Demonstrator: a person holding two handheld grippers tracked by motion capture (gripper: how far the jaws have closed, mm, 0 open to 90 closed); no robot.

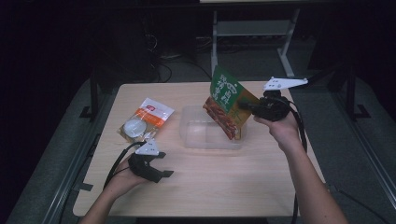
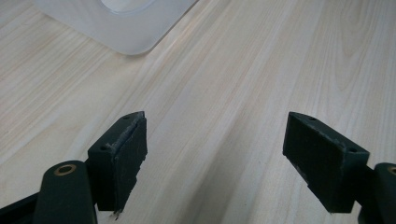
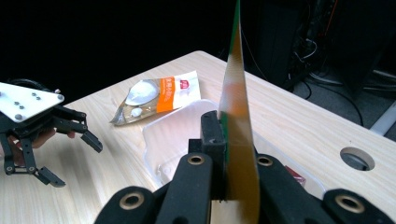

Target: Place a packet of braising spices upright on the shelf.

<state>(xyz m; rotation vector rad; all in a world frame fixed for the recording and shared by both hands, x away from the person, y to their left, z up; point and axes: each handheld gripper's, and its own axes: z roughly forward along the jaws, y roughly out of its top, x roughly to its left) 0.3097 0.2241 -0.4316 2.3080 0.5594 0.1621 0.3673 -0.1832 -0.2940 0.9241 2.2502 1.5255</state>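
While the table (image 1: pixel 196 186) carries a clear tub (image 1: pixel 196 135) at its middle, the right gripper (image 1: pixel 247 106) holds a green and orange food packet (image 1: pixel 229 105) tilted above that tub, jaws clamped on its edge. Left of the tub lies a smaller orange packet (image 1: pixel 147 119). The left gripper (image 1: pixel 163 165) rests near the front edge, jaws wide apart.

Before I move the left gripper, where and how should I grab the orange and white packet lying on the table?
Take the orange and white packet by its flat near corner, coming from the front with the open left gripper. It lies flat left of the clear container, with a round bulge in its middle, so the thin sealed edge probably pinches best. The right gripper holds the green pouch.
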